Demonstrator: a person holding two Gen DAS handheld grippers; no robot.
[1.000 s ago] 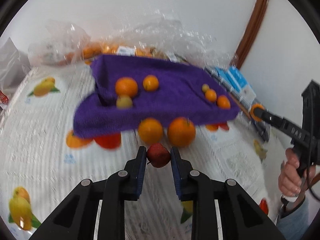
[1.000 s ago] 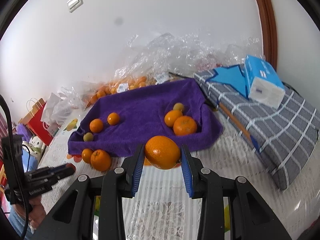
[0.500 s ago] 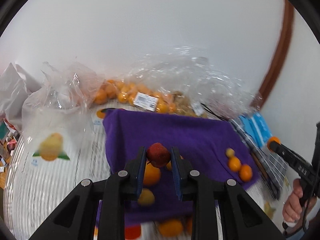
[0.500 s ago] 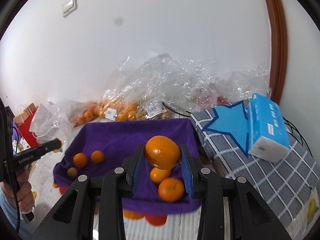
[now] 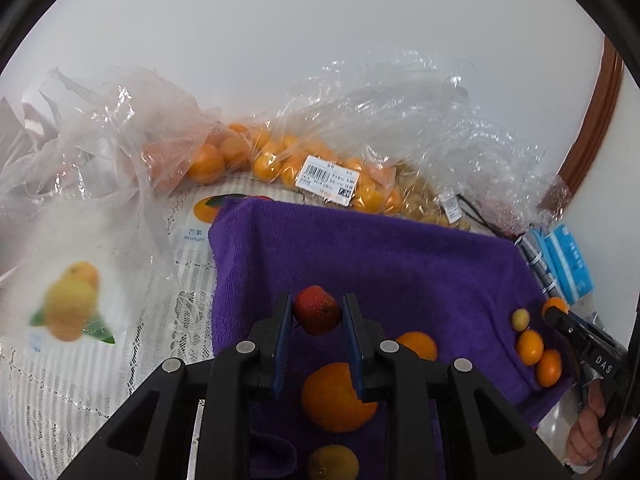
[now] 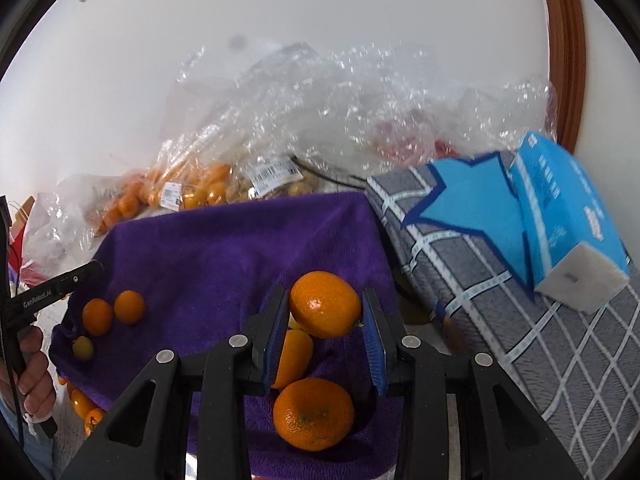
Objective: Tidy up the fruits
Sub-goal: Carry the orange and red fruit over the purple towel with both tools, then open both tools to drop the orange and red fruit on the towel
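Observation:
My left gripper (image 5: 316, 314) is shut on a small red fruit (image 5: 317, 315) and holds it above the purple towel (image 5: 400, 264). Below it on the towel lie two oranges (image 5: 336, 398) and a small yellow-green fruit (image 5: 333, 462). My right gripper (image 6: 325, 306) is shut on a large orange (image 6: 325, 304) above the towel's right part (image 6: 224, 256), over two more oranges (image 6: 314, 414). The right gripper (image 5: 554, 312) with its orange shows at the right edge of the left wrist view. The left gripper's finger (image 6: 56, 286) shows at the left of the right wrist view.
Clear plastic bags of oranges (image 5: 280, 156) and small yellow fruit lie behind the towel against the white wall. A grey checked cushion (image 6: 520, 320) with a blue tissue pack (image 6: 568, 216) sits right of the towel. A fruit-print tablecloth (image 5: 80, 304) lies left of it.
Both grippers moved forward over the purple towel, each still holding its fruit. The towel and the fruits on it now sit closer and lower in both views.

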